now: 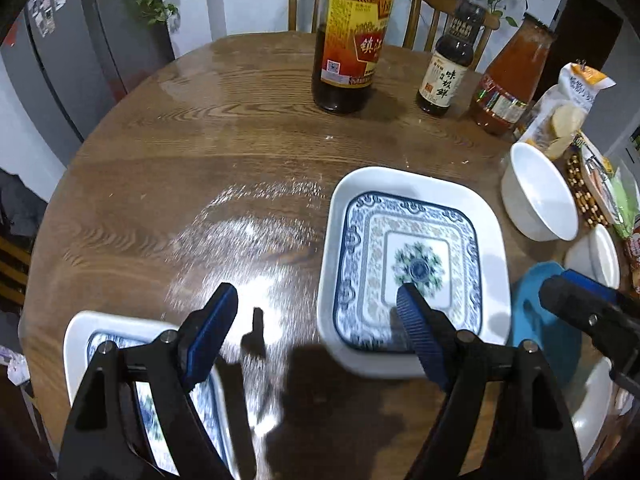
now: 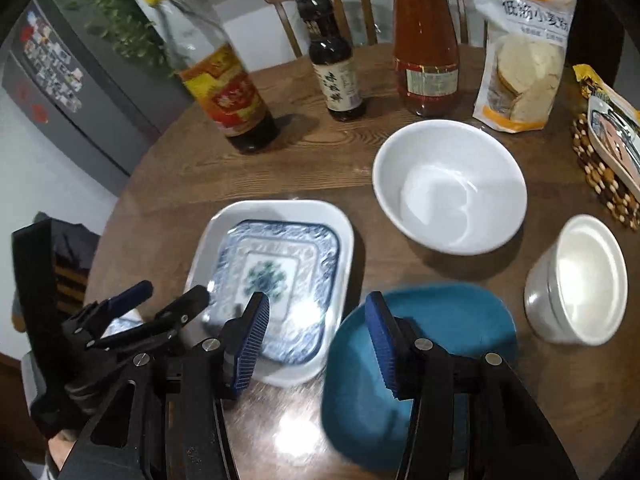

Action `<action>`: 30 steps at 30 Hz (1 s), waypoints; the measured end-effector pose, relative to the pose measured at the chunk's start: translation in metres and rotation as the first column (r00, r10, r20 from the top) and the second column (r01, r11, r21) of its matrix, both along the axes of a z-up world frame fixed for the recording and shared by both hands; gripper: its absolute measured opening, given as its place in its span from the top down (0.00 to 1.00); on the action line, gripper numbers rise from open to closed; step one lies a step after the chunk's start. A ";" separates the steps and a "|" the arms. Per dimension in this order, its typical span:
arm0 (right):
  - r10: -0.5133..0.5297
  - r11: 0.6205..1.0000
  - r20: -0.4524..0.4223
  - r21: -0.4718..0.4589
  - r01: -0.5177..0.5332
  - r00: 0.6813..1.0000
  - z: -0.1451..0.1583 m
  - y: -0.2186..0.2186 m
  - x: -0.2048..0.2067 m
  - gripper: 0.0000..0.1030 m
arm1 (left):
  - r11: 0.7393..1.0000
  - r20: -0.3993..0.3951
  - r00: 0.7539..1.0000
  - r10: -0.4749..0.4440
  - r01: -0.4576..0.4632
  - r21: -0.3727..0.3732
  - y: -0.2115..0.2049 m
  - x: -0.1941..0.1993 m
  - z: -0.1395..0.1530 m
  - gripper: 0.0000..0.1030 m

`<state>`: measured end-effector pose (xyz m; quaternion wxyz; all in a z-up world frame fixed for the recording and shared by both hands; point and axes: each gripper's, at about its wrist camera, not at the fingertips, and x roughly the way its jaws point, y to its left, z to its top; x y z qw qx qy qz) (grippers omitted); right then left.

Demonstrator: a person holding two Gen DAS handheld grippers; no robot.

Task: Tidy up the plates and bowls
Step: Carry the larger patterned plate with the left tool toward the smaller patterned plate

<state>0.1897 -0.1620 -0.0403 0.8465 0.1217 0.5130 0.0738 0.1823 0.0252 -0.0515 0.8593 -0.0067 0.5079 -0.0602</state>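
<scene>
A square white plate with a blue flower pattern (image 2: 276, 276) is seen in the middle of the round wooden table (image 1: 200, 168), beside a teal plate (image 2: 420, 344). Both the left gripper (image 1: 316, 304) and the right gripper (image 2: 318, 312) are held spread, with nothing pinched. A plate could be knocked by a finger and slid off. "低筋小麦粉" is printed on the flour bag (image 2: 524, 52).

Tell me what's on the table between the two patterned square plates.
Nothing: in the left wrist view, only bare wet tabletop lies between the near plate and the far plate; the open left claw hangs above that stretch.
</scene>
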 end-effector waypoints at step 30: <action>0.153 0.985 -0.125 -0.064 -0.161 0.980 -0.042 0.048 0.041 0.63 | 1.000 -0.097 0.995 -0.021 0.021 0.004 0.042 0.013 -0.023 0.72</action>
